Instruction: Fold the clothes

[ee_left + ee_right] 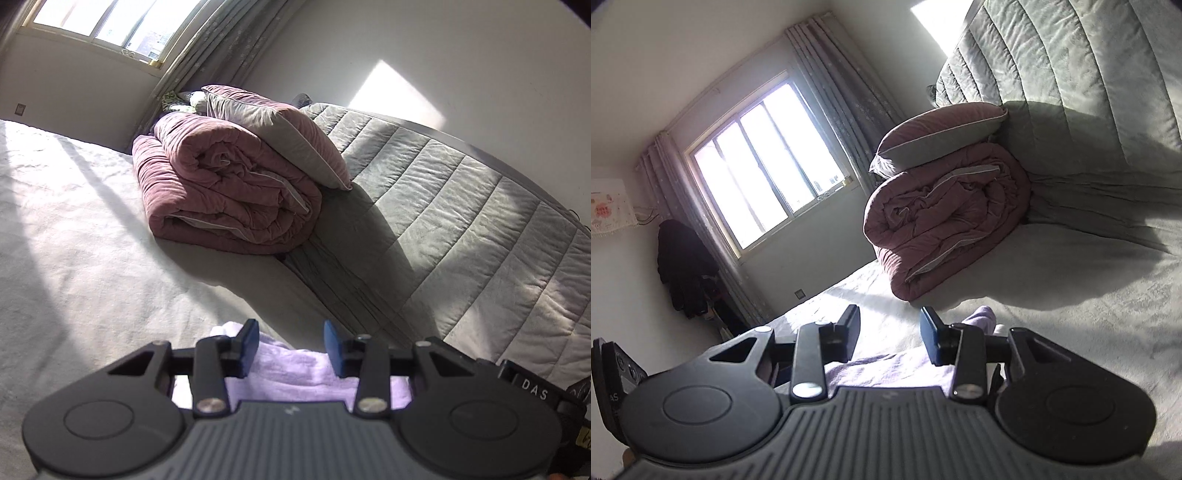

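Observation:
A lavender garment [291, 373] lies on the white bed sheet [74, 240], right under my left gripper [291, 343]. That gripper is open: its blue pads [251, 341] stand apart, and the cloth shows below the gap, not pinched. In the right wrist view the same lavender garment [886, 367] spreads beneath my right gripper [891, 332], with a bunched end [982, 317] poking up past the right finger. The right gripper is open too, nothing pressed between its pads [929, 334]. The garment's full outline is hidden by both gripper bodies.
A rolled mauve duvet [229, 192] with a pillow [277, 133] on top sits farther up the bed. A grey quilted headboard cover [461, 221] rises along the wall. A window [764, 181] with curtains is beyond; dark clothes [683, 266] hang beside it.

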The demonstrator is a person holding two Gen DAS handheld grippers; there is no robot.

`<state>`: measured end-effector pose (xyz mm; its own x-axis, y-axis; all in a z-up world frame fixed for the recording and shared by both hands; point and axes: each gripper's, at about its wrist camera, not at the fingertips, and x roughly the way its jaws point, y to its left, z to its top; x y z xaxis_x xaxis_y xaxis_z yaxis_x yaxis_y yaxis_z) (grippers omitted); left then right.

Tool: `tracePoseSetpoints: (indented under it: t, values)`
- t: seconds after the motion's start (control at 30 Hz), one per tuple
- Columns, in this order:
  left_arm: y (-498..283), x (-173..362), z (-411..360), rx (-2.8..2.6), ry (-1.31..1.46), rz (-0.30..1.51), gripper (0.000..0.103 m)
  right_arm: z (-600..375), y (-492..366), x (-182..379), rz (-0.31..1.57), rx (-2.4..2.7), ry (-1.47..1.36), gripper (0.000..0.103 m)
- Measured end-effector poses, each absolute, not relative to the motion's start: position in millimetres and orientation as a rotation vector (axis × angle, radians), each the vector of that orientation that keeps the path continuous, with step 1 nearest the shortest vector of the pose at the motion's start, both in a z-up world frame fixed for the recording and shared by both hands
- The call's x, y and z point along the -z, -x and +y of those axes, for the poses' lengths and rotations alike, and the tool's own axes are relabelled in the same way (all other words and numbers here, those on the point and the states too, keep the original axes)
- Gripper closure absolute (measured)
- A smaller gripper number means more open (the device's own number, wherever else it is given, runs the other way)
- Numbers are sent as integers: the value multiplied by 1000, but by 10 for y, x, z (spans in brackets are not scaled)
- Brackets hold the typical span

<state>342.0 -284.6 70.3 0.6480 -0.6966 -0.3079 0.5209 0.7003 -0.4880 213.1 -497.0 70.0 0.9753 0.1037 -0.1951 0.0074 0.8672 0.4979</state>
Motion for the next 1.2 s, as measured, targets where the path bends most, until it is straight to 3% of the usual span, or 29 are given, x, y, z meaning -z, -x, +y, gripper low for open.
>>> tracePoseSetpoints:
  t: [0.3,0.4,0.57,0.7,0.87,0.97,1.03,1.1,1.13,1.2]
  values:
    - [-3250,-660,-2886,650,229,554,64,-4915,-2106,-551,326,26,-401,63]
    - [-3120,-786,-2892,639,195,563,52,-4845,-2011,-683,344,33,-383,63]
    - [-2843,-944,-2927,588,96,583,42,-4732,-1907,-863,396,39,-389,62]
    - [-2670,-1016,-2924,515,19,645,39,-4633,-1782,-993,427,60,-372,50]
    - [-2484,-1071,-2881,442,-55,721,32,-4546,-1646,-1075,513,111,-388,48]
    - [-2408,-1099,-2833,414,-52,764,29,-4466,-1552,-1102,556,142,-382,39]
    - [-2346,-1108,-2802,385,-56,793,25,-4417,-1465,-1099,569,174,-385,26]
    - [-2267,-1102,-2753,346,-56,813,15,-4356,-1322,-1078,567,211,-407,22]
    - [-2240,-1095,-2728,336,-55,818,14,-4331,-1255,-1058,569,217,-421,11]
    - [-2174,-1052,-2680,317,-49,837,6,-4276,-1114,-1016,556,235,-446,0]
